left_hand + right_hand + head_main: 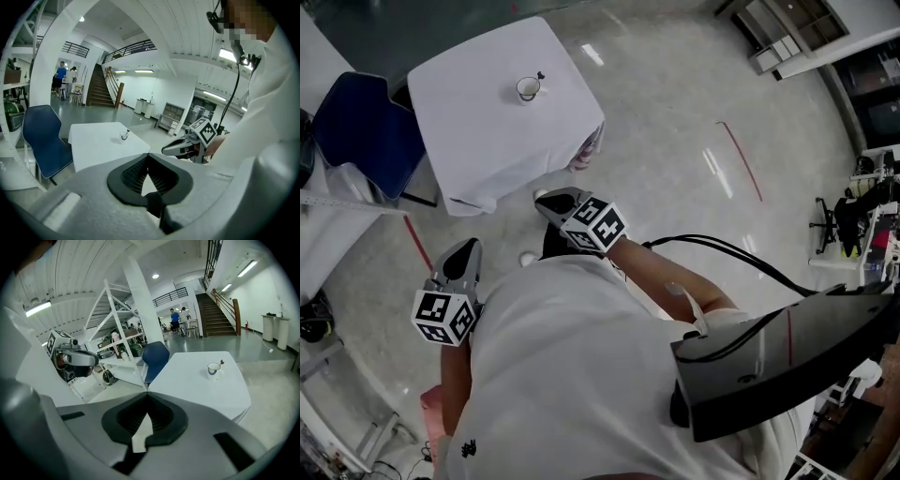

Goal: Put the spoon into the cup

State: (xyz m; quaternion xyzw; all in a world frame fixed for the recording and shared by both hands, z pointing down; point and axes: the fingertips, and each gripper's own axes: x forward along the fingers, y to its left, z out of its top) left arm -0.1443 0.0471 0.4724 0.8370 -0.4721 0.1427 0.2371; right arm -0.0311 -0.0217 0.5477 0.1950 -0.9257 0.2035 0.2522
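seen from above, a small white cup [528, 88] with the dark end of a spoon [540, 76] at its rim stands on a white-clothed table [478, 141] beside a blue chair [356, 127], well apart from the left gripper [472, 246] and right gripper [542, 197], both over the pale floor [675, 178].

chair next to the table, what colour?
Dark blue. The chair shows best in the left gripper view.

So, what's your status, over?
Left gripper, right gripper shut, empty. Small white cup on white-clothed table, well ahead; dark speck beside it, maybe spoon. Only pale floor between.
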